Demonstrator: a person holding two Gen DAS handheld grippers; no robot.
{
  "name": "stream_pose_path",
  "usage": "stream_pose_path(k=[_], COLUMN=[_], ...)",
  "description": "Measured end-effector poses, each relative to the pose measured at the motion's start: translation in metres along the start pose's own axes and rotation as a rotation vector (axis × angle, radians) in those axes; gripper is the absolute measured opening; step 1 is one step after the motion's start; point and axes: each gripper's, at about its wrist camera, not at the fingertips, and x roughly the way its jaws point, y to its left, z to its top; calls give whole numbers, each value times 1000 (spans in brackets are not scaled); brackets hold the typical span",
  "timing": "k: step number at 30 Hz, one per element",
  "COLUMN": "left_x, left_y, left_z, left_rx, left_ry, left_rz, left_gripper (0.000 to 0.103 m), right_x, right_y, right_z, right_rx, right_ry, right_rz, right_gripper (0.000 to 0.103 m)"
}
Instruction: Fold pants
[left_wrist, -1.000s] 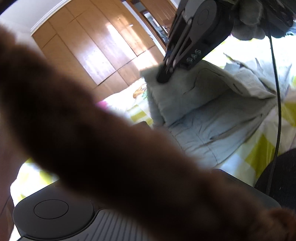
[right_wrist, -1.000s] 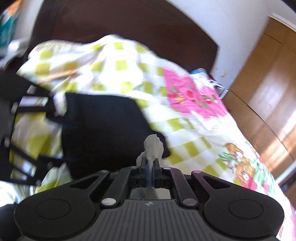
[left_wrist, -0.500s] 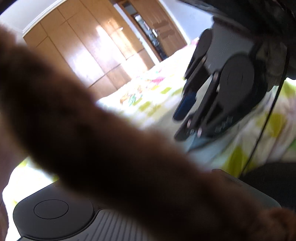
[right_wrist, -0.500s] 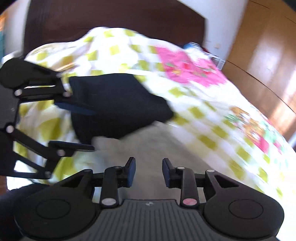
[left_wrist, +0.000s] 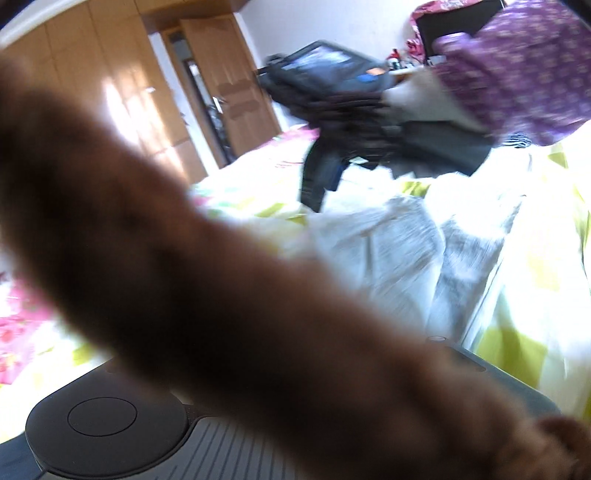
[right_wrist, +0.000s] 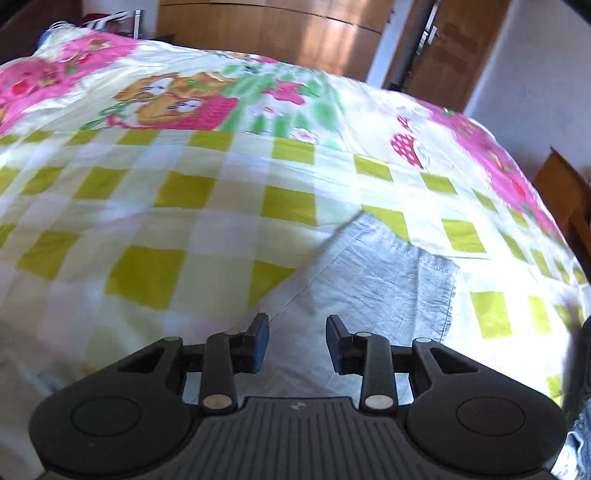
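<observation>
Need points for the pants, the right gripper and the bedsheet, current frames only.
pants (right_wrist: 384, 273): right wrist view, on the light grey fabric near its hemmed corner.
right gripper (right_wrist: 297, 341): right wrist view, midway between the open fingertips.
bedsheet (right_wrist: 155, 206): right wrist view, on the green-checked area.

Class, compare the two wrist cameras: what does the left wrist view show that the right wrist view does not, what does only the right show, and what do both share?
Only the left wrist view shows a blurred brown limb blocking the lens and the right gripper's body from outside, motion-blurred. Only the right wrist view shows the right gripper with jaws apart and empty, plus the bedsheet's cartoon print. Both show the light grey pants on the checked bedsheet and the wooden wardrobe.
</observation>
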Motion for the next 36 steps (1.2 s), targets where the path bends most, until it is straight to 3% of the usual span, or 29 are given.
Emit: stream_pose_path(k=[3,7,8,9,12,16,22,25,27,29,31,33,36], left_x=[28,50,54,56,58,53,41,38,38,40,47,55,59], left_y=[-10,-16,-17,-18,-19,-19,-28,-39,-51,-66,-83,-99,-115], left_z=[3,4,3,3,5,16,35,43,47,48,48,48,48], left_rx=[1,1,4,9,25,44,77,88,100,126,160,207,245], left_ry=[26,59,68,74,85,69,6,-12,-23,-23,-2,19,30], left_rz=[-37,-75,-79,-81,-82,-62,-44,-57,-76,-98,-130,-156,-165], left_gripper=[47,47,47,47,47,47,53,53,54,57,57,57,57], right_x=[20,37,38,38,26,-22,-129,-170,-176,-160,-151,-158,-165], right_y=[-9,-8,-11,-15,-35,-78,-170,-205,-220,-231,-235,-231,-209], right_z=[8,11,12,12,9,-6,-65,-121,-163,-203,-227,-237,-223], right_rx=[84,100,115,133,193,274,463,565,617,617,622,545,322], right_ry=[28,20,14,15,-4,-94,-252,-295,-252,-150,-94,-143,-218], right_rz=[27,-3,1,8,41,94,160,139,69,-27,-67,-82,-67], right_gripper=[47,47,38,19,16,16,16,17,17,17,17,20,23])
